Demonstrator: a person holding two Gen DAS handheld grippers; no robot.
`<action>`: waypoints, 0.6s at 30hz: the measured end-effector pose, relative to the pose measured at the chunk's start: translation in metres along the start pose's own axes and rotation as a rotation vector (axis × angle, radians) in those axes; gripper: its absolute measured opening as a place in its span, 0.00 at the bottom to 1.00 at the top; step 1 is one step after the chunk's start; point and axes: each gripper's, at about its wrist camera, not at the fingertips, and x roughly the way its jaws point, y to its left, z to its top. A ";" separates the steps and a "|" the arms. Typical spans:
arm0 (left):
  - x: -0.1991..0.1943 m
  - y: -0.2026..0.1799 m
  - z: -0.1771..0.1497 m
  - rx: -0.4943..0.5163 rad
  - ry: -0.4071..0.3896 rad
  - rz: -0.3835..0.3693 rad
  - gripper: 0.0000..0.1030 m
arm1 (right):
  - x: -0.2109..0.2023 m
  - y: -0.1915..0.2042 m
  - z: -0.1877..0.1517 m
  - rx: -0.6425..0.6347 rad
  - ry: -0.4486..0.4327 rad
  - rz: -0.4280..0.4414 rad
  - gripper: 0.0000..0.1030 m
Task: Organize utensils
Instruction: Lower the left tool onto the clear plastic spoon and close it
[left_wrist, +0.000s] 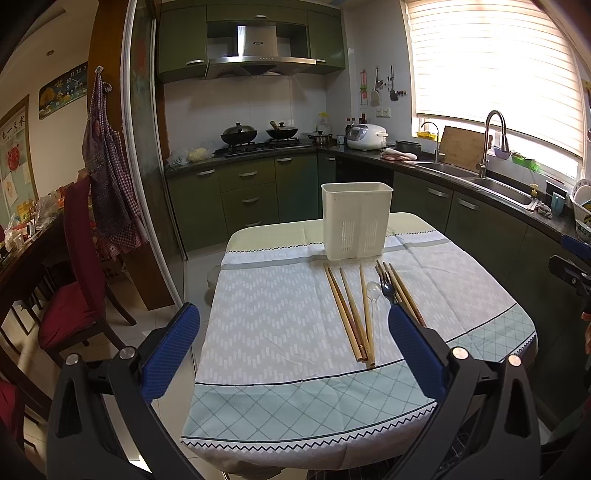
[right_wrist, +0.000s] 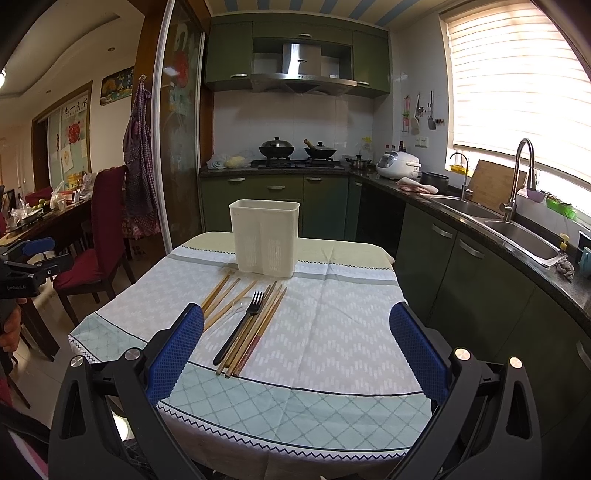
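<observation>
A white holder (left_wrist: 356, 221) stands upright near the far edge of the table (left_wrist: 273, 325), on a pale blue and white patterned cloth (right_wrist: 343, 332). Its lower front wall is slotted in two panels, which suggests two compartments, but the inside cannot be seen from either view, so whether anything is in it cannot be told; nothing sticks up above its rim. The utensils lie loose on the cloth just in front of the holder, none touching it. Wooden chopsticks (left_wrist: 351, 314) are spread in a fan, their far tips near the holder and their near ends close to the dark line on the cloth. Among them lie a clear plastic spoon (left_wrist: 373, 291) and a dark fork (right_wrist: 240, 326), tines toward the holder; the fork rests beside a tighter bundle of chopsticks. The left gripper (left_wrist: 293, 354) hovers at the near edge of the table with its jaws wide apart and nothing between its blue pads. The right gripper (right_wrist: 295, 354) is held likewise, jaws wide apart, holding nothing. Behind the table a counter carries a double sink (right_wrist: 517, 236) by the window.
</observation>
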 end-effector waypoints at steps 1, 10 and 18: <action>0.002 0.000 0.001 0.003 0.006 -0.004 0.94 | 0.002 -0.003 0.002 -0.003 0.007 0.002 0.96; 0.072 0.000 0.020 -0.037 0.244 -0.051 0.94 | 0.059 -0.031 0.019 0.090 0.173 -0.017 0.96; 0.171 -0.027 0.024 -0.026 0.512 -0.167 0.78 | 0.126 -0.034 0.029 0.090 0.313 0.033 0.96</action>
